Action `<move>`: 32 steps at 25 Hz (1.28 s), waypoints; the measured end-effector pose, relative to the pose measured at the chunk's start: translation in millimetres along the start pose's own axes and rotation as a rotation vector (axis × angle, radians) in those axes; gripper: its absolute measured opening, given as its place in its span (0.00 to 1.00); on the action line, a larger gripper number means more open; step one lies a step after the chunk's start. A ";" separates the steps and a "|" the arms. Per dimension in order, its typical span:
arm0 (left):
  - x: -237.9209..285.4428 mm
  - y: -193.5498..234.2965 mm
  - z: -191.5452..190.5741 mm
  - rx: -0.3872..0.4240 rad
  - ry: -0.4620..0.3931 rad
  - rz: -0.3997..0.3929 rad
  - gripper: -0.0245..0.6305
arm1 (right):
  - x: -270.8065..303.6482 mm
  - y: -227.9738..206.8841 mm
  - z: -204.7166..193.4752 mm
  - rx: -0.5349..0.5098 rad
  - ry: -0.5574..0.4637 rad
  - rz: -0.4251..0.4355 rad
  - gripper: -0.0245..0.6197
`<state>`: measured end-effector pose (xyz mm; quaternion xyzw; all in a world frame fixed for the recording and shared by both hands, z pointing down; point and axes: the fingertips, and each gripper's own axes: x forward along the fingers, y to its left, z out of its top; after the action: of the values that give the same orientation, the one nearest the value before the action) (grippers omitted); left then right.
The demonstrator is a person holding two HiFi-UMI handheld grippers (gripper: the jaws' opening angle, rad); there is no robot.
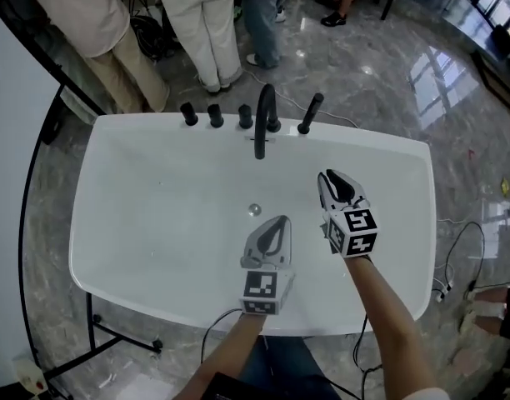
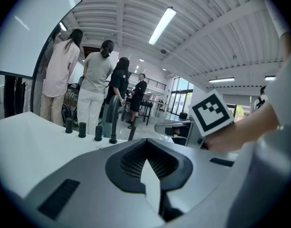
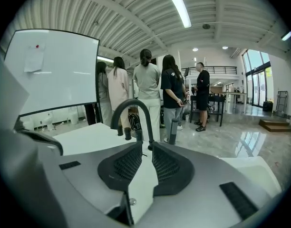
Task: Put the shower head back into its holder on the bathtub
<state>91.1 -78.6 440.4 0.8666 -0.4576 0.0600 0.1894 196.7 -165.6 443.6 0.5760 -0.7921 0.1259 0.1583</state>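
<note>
The black hand shower (image 1: 310,113) stands tilted in its holder on the far rim of the white bathtub (image 1: 113,140), just right of the curved black faucet (image 1: 263,119). It also shows as a dark stick (image 3: 174,129) right of the faucet (image 3: 136,113) in the right gripper view. My left gripper (image 1: 277,222) hangs over the tub's middle, jaws shut and empty. My right gripper (image 1: 332,183) is further right and nearer the faucet, its jaws apart by a narrow gap with nothing between them. Both point toward the far rim, well short of the hand shower.
Three black knobs (image 1: 215,115) line the rim left of the faucet. The drain (image 1: 254,210) lies in the tub's floor. Several people (image 1: 205,23) stand behind the tub. A black frame with a white panel (image 1: 26,223) is at the left; cables (image 1: 455,257) trail at right.
</note>
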 end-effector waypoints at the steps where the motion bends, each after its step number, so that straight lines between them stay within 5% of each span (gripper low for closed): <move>1: -2.0 -7.4 6.3 0.005 -0.001 -0.010 0.04 | -12.5 7.6 6.1 0.007 -0.003 0.010 0.15; 8: -27.8 -44.4 47.7 0.020 -0.015 -0.020 0.04 | -90.6 50.1 32.0 0.021 0.006 0.008 0.07; 18: -88.8 -38.7 116.3 0.016 -0.029 0.053 0.04 | -158.6 92.3 102.6 0.125 -0.109 -0.008 0.05; 32: -110.1 -39.4 197.1 0.108 -0.142 0.015 0.04 | -178.7 116.4 168.3 0.169 -0.258 -0.045 0.05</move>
<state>46.4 -49.2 217.5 0.8743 -0.4723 0.0243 0.1090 119.3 -38.4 216.4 0.6163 -0.7793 0.1133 0.0091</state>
